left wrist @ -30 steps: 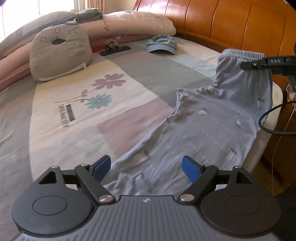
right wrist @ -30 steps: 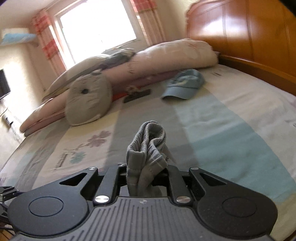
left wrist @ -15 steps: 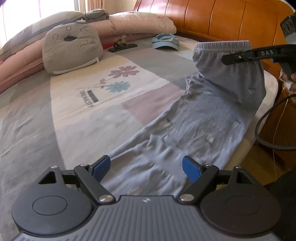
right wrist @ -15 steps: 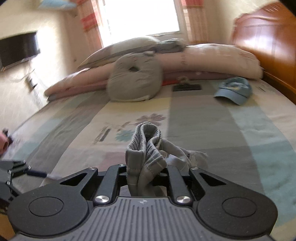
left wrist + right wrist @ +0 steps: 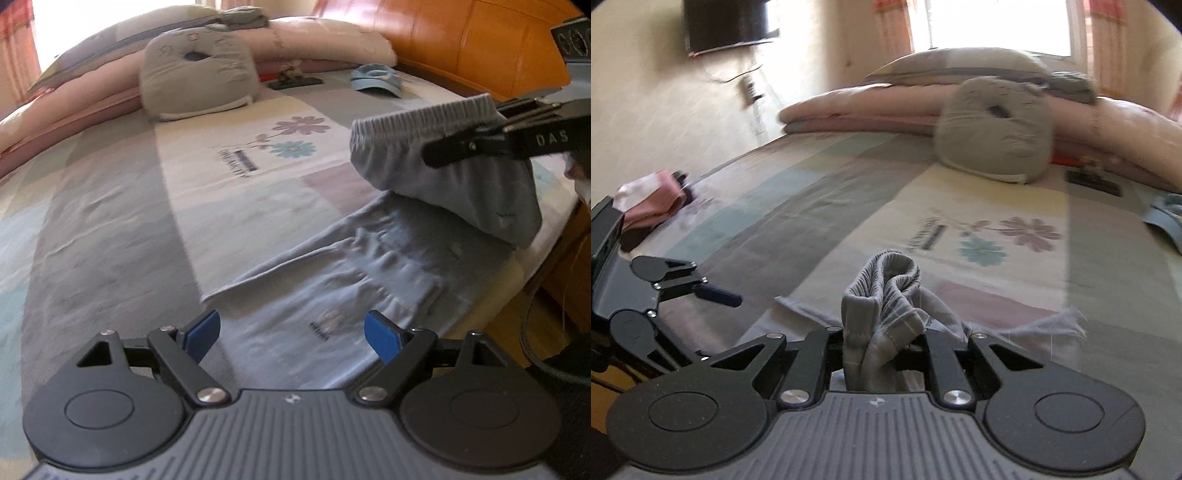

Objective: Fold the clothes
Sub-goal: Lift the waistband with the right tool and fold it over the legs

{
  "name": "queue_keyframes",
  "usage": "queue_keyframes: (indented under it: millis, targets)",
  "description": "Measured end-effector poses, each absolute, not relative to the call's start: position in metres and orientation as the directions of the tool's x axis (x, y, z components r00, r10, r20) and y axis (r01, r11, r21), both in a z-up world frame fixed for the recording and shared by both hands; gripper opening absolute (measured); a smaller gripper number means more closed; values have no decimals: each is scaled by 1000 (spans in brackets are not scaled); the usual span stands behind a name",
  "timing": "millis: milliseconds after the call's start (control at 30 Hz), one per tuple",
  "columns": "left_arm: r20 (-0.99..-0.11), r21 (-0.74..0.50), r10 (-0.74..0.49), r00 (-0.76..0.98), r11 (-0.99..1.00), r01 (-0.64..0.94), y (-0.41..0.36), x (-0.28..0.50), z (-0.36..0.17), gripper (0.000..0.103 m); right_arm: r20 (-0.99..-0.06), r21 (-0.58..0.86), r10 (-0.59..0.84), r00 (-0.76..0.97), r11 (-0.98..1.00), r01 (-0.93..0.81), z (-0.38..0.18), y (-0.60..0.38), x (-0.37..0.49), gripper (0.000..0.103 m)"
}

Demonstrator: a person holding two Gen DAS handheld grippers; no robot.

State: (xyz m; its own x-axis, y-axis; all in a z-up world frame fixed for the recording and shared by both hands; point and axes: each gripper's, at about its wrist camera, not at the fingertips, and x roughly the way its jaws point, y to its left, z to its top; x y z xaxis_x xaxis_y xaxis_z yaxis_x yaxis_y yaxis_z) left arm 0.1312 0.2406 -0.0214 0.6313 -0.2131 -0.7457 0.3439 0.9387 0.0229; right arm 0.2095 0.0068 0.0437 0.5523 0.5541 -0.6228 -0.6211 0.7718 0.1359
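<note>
While the right tool (image 5: 884, 341) is clamped on the bunched elastic waistband of the grey-blue trousers (image 5: 373, 280), that end of the garment hangs lifted above the bed (image 5: 110, 229), doubling over the part lying flat below it. In the left wrist view the legs of the trousers lie spread across the patchwork bedcover near the bed's right edge, directly under the left tool (image 5: 291, 334), whose blue pads (image 5: 201, 334) stand wide apart with nothing between them. Far across the bed a grey cushion (image 5: 197, 79) leans on a stack of pink bedding (image 5: 321, 40), with a blue cap (image 5: 375, 75) close to the wooden headboard (image 5: 480, 40). In the right wrist view a folded pink cloth (image 5: 652, 203) sits near the bed's left edge, and a dark screen (image 5: 729, 22) hangs on the wall.
</note>
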Motion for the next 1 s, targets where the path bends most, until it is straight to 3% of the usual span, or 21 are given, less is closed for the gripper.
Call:
queue_keyframes:
  millis: [300, 800, 1000]
  targets:
    - [-750, -3, -154, 643, 973, 229, 267, 119, -28, 86, -663, 135, 614, 429, 661, -738, 41, 59, 210, 15]
    - [-750, -41, -77, 657, 997, 69, 293, 95, -38, 86, -764, 98, 568, 308, 573, -813, 16, 129, 229, 17]
    - [-754, -53, -65, 654, 998, 37, 301, 93, -43, 86, -793, 108, 559, 242, 520, -847, -6, 148, 228, 28]
